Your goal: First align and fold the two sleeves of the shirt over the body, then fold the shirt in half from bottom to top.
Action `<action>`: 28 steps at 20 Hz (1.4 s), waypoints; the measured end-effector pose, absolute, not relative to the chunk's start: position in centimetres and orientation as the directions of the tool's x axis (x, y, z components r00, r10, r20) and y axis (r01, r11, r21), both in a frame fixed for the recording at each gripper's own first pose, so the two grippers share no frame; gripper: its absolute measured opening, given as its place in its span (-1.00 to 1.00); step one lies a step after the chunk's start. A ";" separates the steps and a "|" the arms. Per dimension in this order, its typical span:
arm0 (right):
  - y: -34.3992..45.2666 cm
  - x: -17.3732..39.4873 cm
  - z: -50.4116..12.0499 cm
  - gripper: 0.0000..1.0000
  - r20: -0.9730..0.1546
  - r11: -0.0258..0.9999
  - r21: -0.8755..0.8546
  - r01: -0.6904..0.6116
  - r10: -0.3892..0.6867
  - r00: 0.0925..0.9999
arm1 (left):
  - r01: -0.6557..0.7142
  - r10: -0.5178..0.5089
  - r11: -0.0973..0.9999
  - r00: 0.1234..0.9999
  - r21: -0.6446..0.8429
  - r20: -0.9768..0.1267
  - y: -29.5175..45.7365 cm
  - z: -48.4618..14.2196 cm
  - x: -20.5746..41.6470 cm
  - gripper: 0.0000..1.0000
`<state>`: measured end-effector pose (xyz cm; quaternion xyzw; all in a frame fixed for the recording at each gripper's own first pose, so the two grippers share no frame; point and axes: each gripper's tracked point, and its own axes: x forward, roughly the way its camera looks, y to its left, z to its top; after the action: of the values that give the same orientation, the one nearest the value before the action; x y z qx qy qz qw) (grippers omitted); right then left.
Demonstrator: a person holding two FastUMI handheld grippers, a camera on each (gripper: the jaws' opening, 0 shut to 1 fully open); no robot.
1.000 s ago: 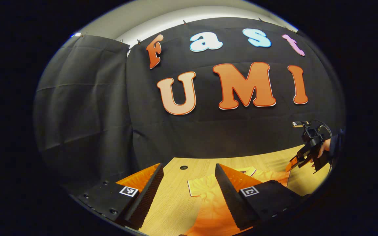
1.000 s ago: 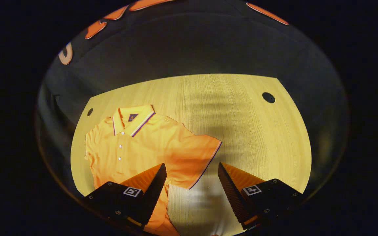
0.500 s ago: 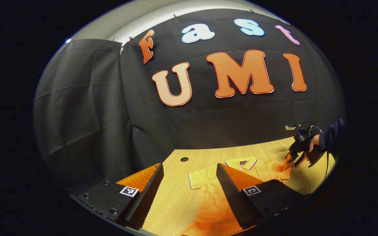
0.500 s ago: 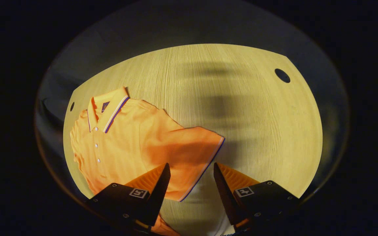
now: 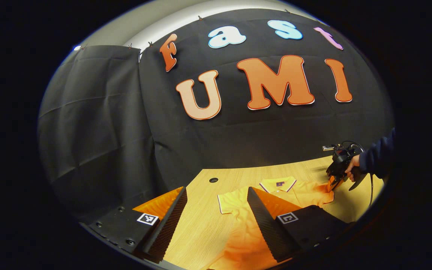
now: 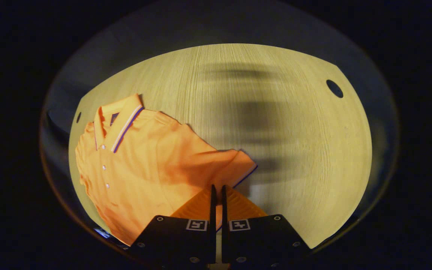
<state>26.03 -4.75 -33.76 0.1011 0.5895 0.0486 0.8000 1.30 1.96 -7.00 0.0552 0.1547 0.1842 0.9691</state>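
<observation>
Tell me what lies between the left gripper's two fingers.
In the left gripper view, the open left gripper frames bare wooden table and the orange shirt, its near sleeve lying flat in the gap, untouched.

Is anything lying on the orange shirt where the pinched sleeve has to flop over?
Nothing visible does. The right gripper is shut on the sleeve at its hem, and the shirt body beside it lies bare, just fabric, buttons and the collar. The wooden table around the sleeve is bare too.
</observation>
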 end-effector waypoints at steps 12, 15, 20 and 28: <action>7.3 27.3 -24.9 -0.87 -0.826 0.898 0.410 -0.161 0.440 0.352 | -0.391 0.420 0.907 0.867 0.158 -0.269 3.4 -6.7 -0.5 0.97; 9.9 26.4 -23.2 -0.44 -0.779 0.848 0.492 -0.197 0.530 0.336 | -0.398 0.408 0.912 0.861 0.096 -0.305 4.1 -7.8 -0.7 0.97; 8.9 26.0 -20.7 0.41 -0.748 0.857 0.454 -0.245 0.516 0.417 | -0.445 0.370 0.893 0.816 -0.074 -0.444 6.0 -11.7 0.5 0.97; 7.1 25.3 -14.3 0.82 -0.612 0.847 0.459 -0.268 0.521 0.595 | -0.370 0.231 0.922 0.767 -0.118 -0.598 7.4 -15.1 7.3 0.96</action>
<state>25.29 7.13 -14.27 0.1618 0.3899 0.2246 0.8783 7.27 7.43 -15.10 -0.1152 0.3008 0.1611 0.9329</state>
